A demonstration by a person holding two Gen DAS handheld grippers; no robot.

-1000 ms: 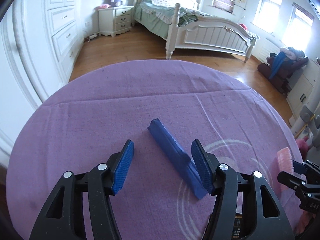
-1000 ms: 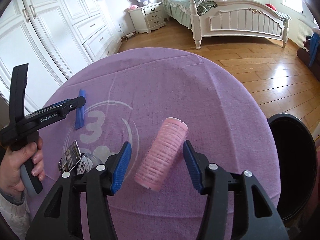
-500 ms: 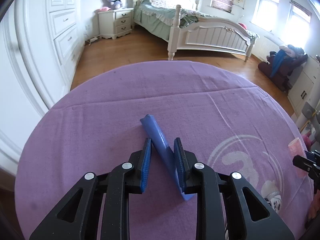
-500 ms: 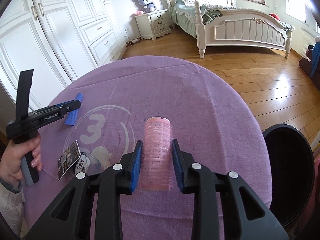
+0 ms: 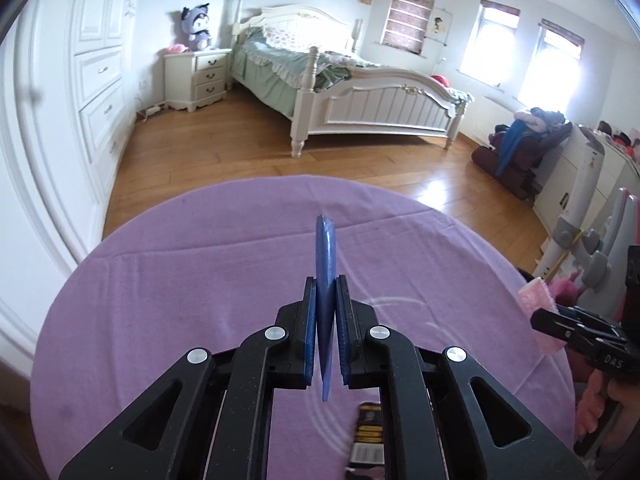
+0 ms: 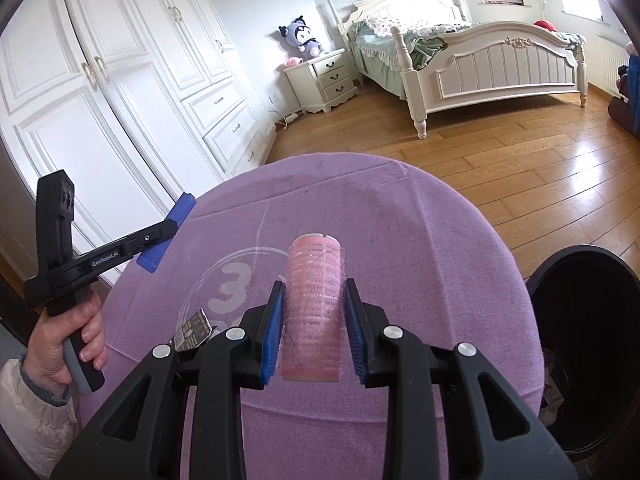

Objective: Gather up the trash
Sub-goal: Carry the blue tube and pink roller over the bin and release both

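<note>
Now both tools have closed and lifted: left tool [image 5: 326,332] clamps the blue wrapper [image 5: 325,256], right tool [image 6: 314,326] clamps the pink roller [image 6: 315,304], bin [image 6: 588,344] right of it next.

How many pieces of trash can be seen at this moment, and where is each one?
3. A flat blue wrapper is clamped in the left gripper. A pink ribbed hair roller is clamped in the right gripper. A dark printed packet lies on the purple tablecloth. More may be hidden.
</note>
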